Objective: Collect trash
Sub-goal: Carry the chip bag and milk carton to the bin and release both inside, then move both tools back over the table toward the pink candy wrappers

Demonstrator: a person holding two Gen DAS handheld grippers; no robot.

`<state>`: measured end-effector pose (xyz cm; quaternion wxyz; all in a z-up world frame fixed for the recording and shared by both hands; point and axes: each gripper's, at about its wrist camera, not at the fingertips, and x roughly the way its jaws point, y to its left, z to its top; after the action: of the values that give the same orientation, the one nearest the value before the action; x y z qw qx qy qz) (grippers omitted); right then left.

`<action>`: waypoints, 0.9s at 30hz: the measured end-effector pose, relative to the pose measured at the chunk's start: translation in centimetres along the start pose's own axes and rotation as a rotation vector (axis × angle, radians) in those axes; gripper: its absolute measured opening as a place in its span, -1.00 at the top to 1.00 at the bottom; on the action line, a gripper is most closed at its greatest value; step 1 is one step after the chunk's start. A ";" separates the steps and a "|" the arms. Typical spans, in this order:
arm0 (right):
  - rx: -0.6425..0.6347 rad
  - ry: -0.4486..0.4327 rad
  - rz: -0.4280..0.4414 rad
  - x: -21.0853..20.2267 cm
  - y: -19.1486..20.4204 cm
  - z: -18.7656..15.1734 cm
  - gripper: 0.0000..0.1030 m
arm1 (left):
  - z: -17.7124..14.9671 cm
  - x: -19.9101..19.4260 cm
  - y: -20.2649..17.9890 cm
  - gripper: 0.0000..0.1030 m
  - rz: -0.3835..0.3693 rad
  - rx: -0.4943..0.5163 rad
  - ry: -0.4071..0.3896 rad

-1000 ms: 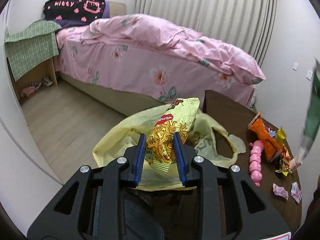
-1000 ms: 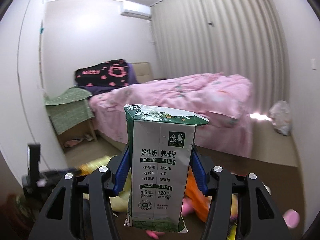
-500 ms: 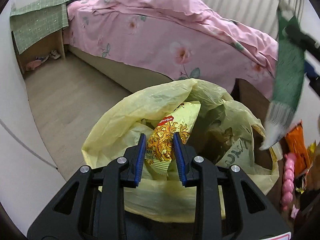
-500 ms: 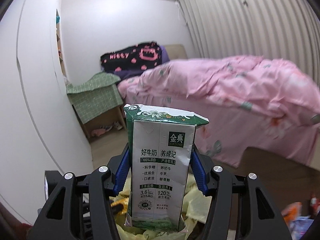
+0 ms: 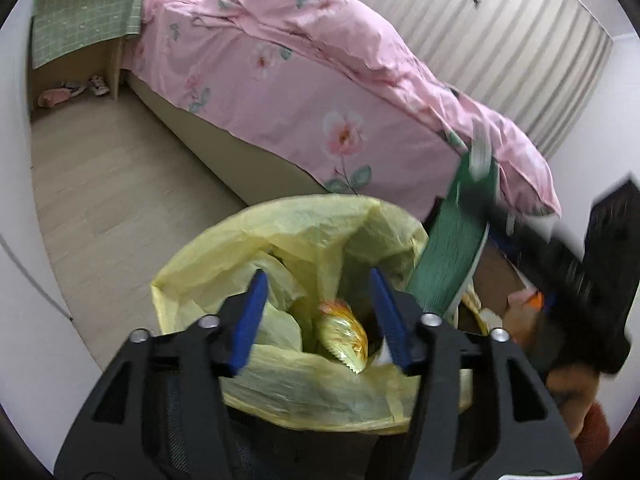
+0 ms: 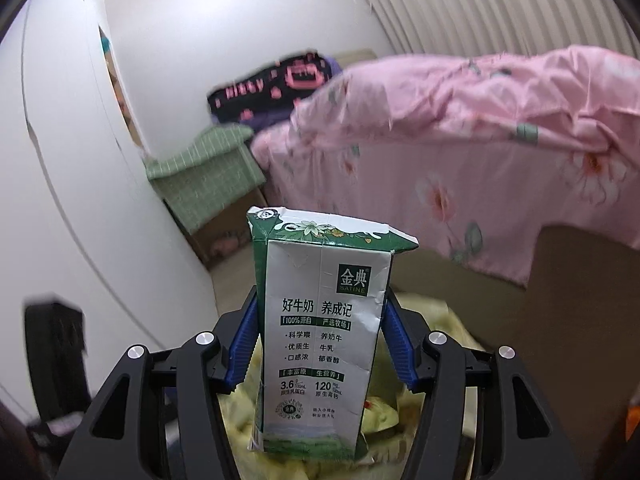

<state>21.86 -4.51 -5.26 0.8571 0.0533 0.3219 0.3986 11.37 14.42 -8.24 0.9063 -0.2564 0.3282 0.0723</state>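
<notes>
The left gripper has opened its jaws and let go the yellow snack packet, which now lies inside the yellow bag. The right gripper has brought the milk carton down to the bag's mouth

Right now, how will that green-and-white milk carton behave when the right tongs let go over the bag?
The green-and-white paper milk carton looks dented at its top, so probably empty and light. Likely stiff enough to drop whole into the yellow plastic bag.
</notes>
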 end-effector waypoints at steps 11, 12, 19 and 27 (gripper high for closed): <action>-0.037 -0.053 -0.175 -10.1 -1.4 -2.3 -0.18 | 0.7 -3.3 -2.1 -0.07 0.012 0.016 -0.098; -0.049 -0.060 -0.208 -11.6 -1.6 -2.8 -0.18 | 0.4 -3.5 -2.7 -0.07 0.005 0.032 -0.094; -0.034 -0.071 -0.368 -20.6 -4.3 -6.5 -0.20 | -1.7 -3.7 -8.0 -0.07 -0.075 0.183 -0.049; 0.052 -0.055 -0.638 -32.2 -8.0 -12.5 -0.20 | -5.8 -3.9 -15.1 -0.07 -0.229 0.381 0.034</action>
<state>4.28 -35.08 -1.51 0.9457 -0.0176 0.3090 0.0996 9.67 -1.39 -3.21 0.9350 -0.1176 0.3197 -0.0988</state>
